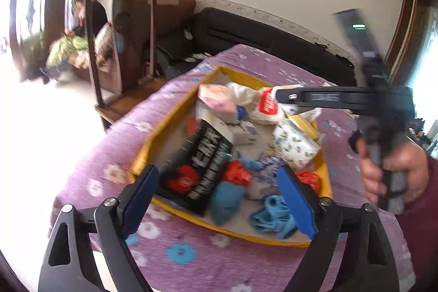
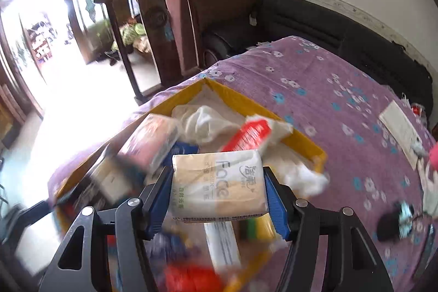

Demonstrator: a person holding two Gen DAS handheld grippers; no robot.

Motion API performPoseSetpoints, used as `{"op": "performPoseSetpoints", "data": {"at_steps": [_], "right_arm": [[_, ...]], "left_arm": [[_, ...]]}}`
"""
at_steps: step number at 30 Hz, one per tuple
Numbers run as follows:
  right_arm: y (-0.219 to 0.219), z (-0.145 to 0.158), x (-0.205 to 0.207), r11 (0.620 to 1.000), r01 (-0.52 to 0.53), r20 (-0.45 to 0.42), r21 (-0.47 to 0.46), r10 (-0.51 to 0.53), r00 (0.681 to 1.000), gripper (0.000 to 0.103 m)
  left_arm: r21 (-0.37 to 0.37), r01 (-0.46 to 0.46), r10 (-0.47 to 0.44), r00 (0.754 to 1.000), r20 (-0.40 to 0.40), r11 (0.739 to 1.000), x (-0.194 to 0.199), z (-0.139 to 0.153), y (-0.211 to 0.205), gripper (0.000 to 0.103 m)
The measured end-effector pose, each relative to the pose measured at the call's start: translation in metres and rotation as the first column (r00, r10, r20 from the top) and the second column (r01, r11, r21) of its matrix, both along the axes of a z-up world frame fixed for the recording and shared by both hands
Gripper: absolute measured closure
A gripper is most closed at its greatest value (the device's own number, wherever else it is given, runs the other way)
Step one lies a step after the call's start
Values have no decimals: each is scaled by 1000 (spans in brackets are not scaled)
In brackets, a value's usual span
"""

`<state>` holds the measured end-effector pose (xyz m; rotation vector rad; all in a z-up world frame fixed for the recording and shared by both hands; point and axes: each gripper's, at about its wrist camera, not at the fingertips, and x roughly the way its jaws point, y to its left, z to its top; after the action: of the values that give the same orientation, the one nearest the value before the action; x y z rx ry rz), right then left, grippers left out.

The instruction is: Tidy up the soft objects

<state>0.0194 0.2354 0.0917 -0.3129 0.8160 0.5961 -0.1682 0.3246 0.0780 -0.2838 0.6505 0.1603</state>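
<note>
Right gripper clamps tissue pack; tray contents blurred.

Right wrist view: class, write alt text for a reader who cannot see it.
The right claw grips a beige tissue pack above a yellow box crowded with other soft packs and cloths. The box sits on a purple flowered bedspread, with a dark sofa behind.

Strong daylight floods in from the doorway at left, washing the floor out to pure white. Both fisheye views bend and darken at the edges. Motion blur smears the box contents; wall shadows stay soft.
</note>
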Motion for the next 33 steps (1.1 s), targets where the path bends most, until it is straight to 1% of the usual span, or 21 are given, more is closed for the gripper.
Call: {"op": "performPoseSetpoints", "data": {"at_steps": [2,4,6,7,9,13,18,22,24,26,31,32,33], "right_arm": [[14,-15,14,999,35,-18,-21,-36,999,33],[20,-29,24,997,63,-64,-46,-66,996,32],[14,-34,23,997,73,-93,-17,-75,993,32],[12,-33,21,997,74,-89,-8,-75,993,31],[2,-25,11,997,78,-46,-2,-78,996,28],[-20,-4,-9,996,81,19,39,-81,997,19],[-54,10,-32,992,81,29,97,-84,996,18],[-80,14,-48,989,88,36,120,-93,995,18],[-92,13,-55,988,93,38,127,-98,994,18],[-104,12,-62,986,97,37,135,-103,994,18],[-134,10,-77,982,110,43,155,-118,992,18],[-140,10,-81,981,115,46,159,-124,991,18],[-146,10,-84,979,120,52,162,-130,990,18]], "left_arm": [[45,-35,35,999,6,998,-3,2,4,12],[74,-65,65,998,3,995,-3,1,7,11],[91,-89,90,996,-5,992,-3,-1,11,10],[90,-96,97,995,-9,991,-4,-1,13,10],[86,-114,116,993,-24,990,-3,-4,16,10],[87,-138,143,989,-47,987,-4,-6,17,10],[129,-149,155,987,-39,980,-10,4,4,10],[171,-156,161,987,-19,973,-14,15,-12,10],[188,-161,165,986,-6,969,-17,21,-21,8],[214,-172,173,985,14,962,-20,28,-30,5],[285,-202,192,979,61,937,-28,41,-54,4],[304,-221,208,975,75,927,-30,43,-58,4],[334,-272,250,962,109,902,-33,48,-64,4]]}}
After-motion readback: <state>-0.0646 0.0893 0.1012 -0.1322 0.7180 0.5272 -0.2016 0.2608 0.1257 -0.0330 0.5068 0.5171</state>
